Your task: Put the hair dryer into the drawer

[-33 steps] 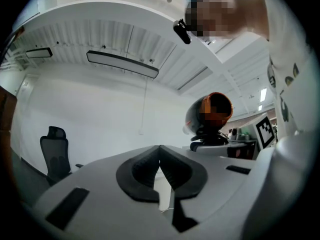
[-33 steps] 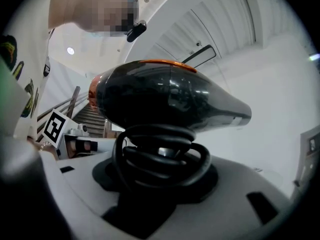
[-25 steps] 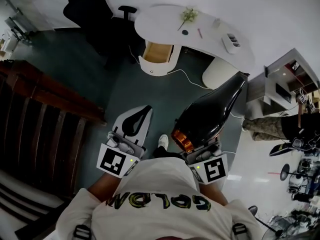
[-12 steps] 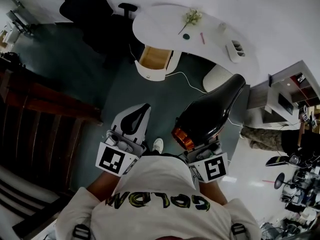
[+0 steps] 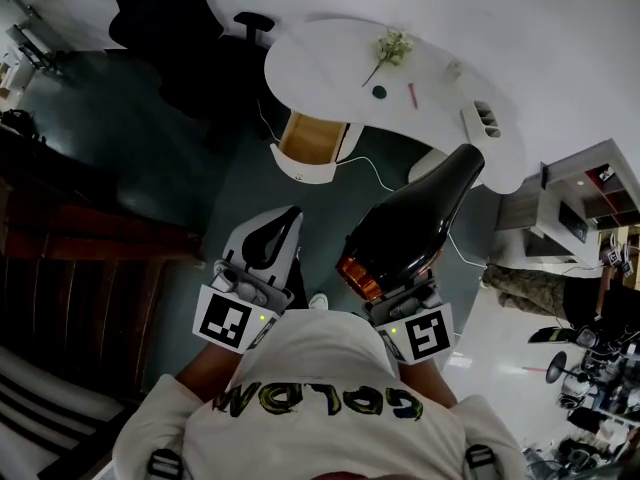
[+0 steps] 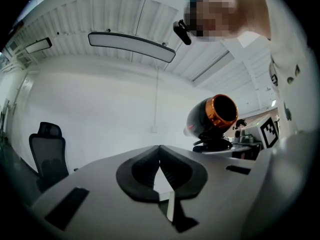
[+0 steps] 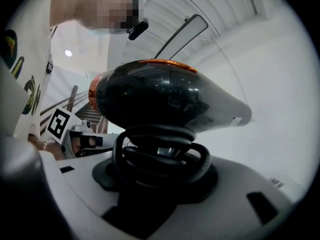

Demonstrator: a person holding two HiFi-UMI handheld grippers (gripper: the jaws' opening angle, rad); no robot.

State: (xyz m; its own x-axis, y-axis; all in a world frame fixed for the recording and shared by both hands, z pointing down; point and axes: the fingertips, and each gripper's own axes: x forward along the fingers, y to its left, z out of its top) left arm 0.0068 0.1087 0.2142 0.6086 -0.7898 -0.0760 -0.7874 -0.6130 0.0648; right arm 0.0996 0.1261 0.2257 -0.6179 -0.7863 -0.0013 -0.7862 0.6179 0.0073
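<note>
Gripping the glossy black hair dryer [image 5: 412, 226] by its handle: right tongs [image 7: 160, 156], jaws clamped on it. The handle has black cord [image 7: 159, 149] coiled round it. The dryer body sits on top of the right tongs, orange-ringed rear end toward the person, narrow nozzle aimed ahead at the white curved tabletop [image 5: 330, 53].

Left tongs [image 5: 270, 240] closed, tips meeting, nothing between them. They're just beside the right tongs and clear of the dryer, which shows off to the right in the left gripper view.

Open wood-lined drawer [image 5: 310, 138] sits under the tabletop edge, ahead of both tongs and well apart from the dryer. Dryer is in the air over the dark teal floor [image 5: 300, 203], not in the drawer.
</note>
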